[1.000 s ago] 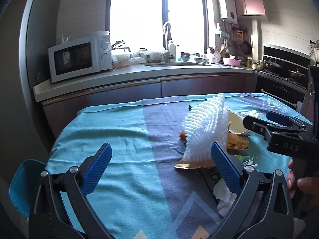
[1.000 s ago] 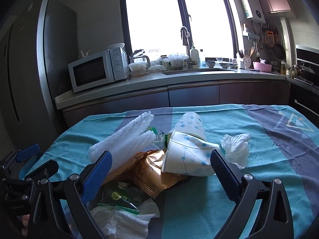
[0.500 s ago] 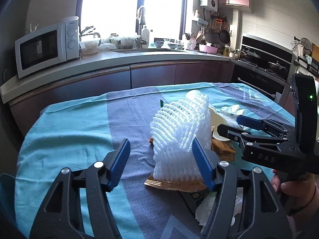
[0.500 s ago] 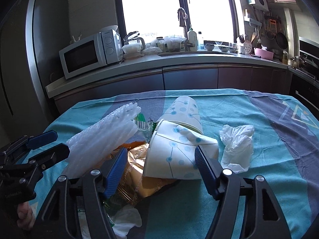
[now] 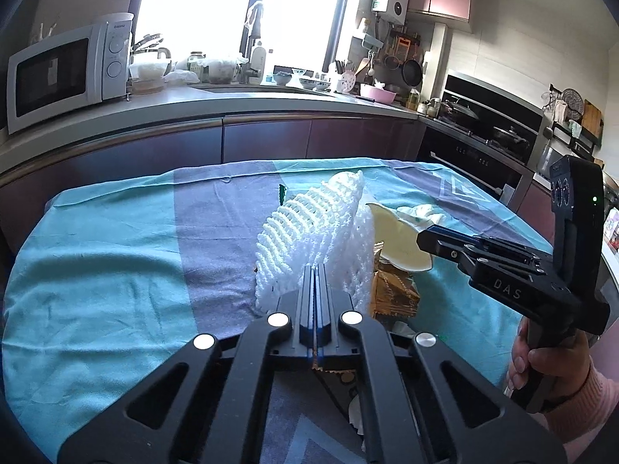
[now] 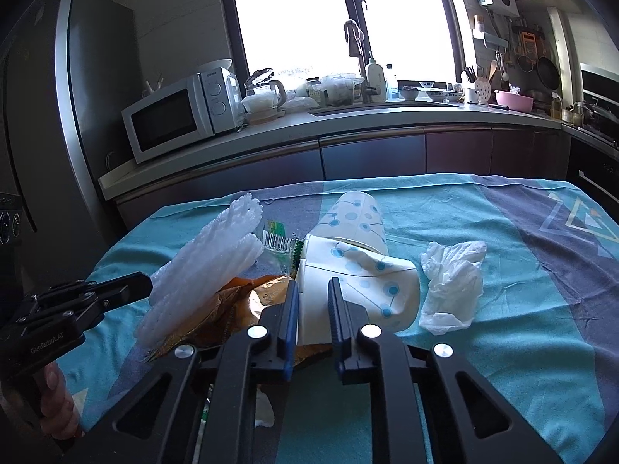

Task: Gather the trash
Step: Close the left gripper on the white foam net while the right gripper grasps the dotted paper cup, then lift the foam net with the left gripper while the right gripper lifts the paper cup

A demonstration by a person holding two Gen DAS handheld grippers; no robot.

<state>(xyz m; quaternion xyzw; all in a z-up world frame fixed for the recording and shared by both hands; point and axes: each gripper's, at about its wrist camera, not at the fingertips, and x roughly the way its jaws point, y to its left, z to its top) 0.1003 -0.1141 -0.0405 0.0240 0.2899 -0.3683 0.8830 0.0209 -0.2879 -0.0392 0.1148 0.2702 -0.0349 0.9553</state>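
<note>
Cups (image 6: 359, 266) lie crushed, insides hidden; right hand-held gripper (image 6: 313, 297) closing on one; left hand-held gripper (image 5: 315, 282) pinching foam net (image 5: 309, 232).

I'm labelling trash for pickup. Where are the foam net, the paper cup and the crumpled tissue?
foam net (image 5: 309, 232), left wrist view, middle of the mesh.
paper cup (image 6: 371, 270), right wrist view, dotted side wall.
crumpled tissue (image 6: 452, 282), right wrist view, centre.

- A bright window (image 6: 340, 19) glares straight ahead, above the long counter (image 6: 348, 120).
- A white microwave (image 6: 178, 116) sits ahead-left, beside a steel fridge (image 6: 69, 116) (mostly in shadow).
- A built-in oven (image 5: 491, 139) stands ahead-right.
</note>
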